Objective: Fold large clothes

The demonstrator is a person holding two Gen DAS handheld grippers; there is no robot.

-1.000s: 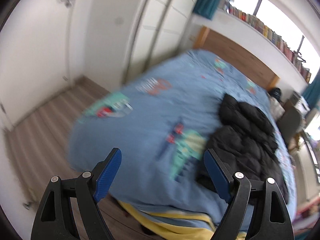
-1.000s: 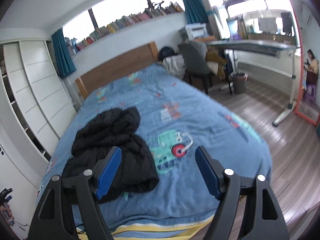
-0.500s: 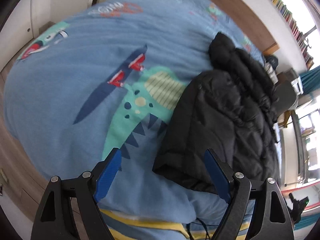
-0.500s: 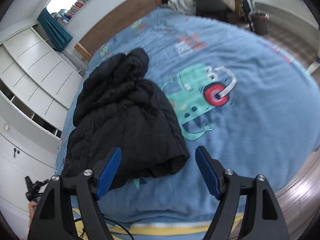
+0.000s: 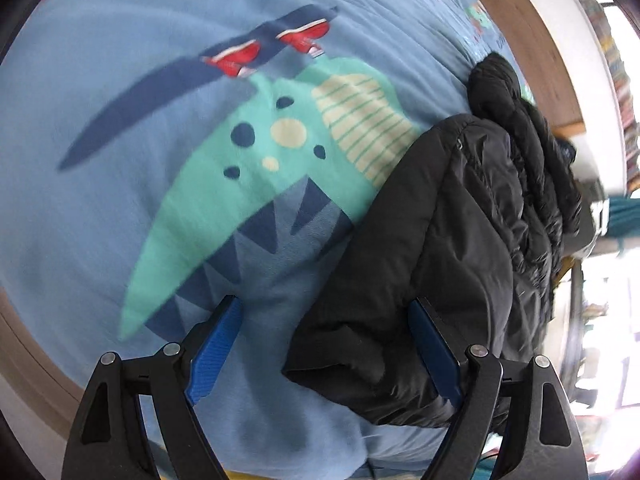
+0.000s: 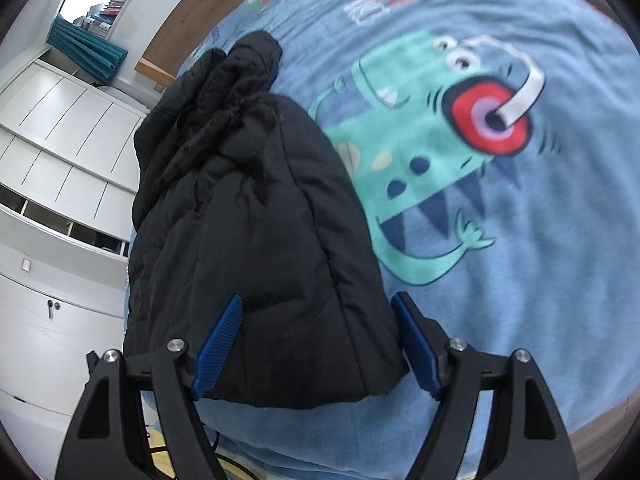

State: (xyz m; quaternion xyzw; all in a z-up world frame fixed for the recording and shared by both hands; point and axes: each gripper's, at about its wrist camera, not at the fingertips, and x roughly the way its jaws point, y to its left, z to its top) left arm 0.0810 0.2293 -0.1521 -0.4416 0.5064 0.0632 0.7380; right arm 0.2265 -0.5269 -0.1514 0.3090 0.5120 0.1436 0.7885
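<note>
A black puffer jacket (image 5: 452, 240) lies crumpled on a blue bedspread (image 5: 120, 120) printed with cartoon monsters. In the left wrist view my left gripper (image 5: 326, 320) hangs open just above the jacket's near left corner; the hem edge sits between the blue pads without touching them. In the right wrist view the same jacket (image 6: 248, 208) fills the left half of the picture. My right gripper (image 6: 318, 318) stands open over its near right hem, the fabric framed between the pads, nothing gripped.
A wooden headboard (image 5: 532, 40) and a shelf of books lie beyond the jacket. White wardrobe doors and drawers (image 6: 52, 168) stand to the left of the bed. Wooden floor (image 5: 24, 340) borders the bed's near edge, with a cable (image 6: 224, 456) below the hem.
Both grippers have dropped and tilted down toward the bed, closing in on the jacket's near hem. The room and windows have slid out of view. The jaws kept the same width.
</note>
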